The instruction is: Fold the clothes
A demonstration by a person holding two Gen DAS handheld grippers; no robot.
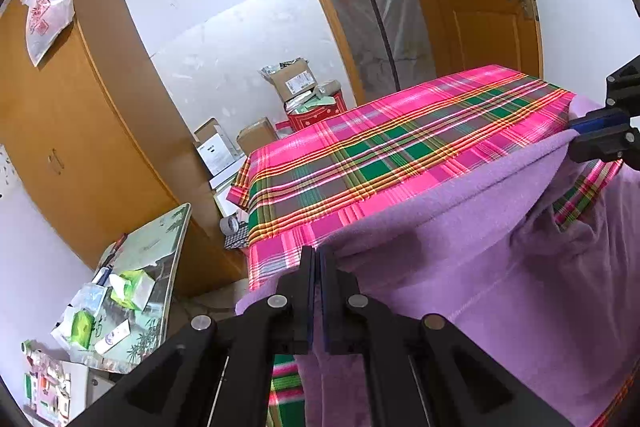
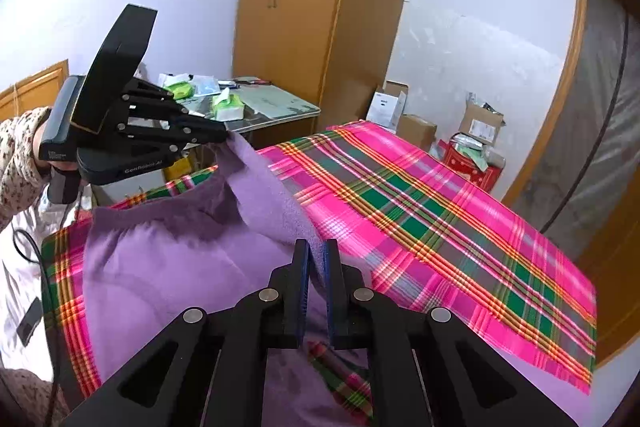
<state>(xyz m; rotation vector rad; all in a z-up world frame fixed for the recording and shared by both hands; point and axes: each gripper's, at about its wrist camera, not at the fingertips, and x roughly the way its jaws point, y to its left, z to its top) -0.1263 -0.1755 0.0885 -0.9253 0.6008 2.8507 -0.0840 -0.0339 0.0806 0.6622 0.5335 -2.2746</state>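
Grippers (image 1: 317, 259) (image 2: 316, 255) pinch purple garment (image 1: 500, 259); boxes (image 2: 480, 125) hold packets

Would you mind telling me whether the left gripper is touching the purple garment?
Touching. In the right wrist view, the left gripper has its fingers closed on an edge of the purple garment, lifting it off the plaid cloth.

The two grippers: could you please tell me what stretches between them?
A raised edge of the purple garment spans from the left gripper to the right gripper, above the plaid cloth; clearest in the right wrist view.
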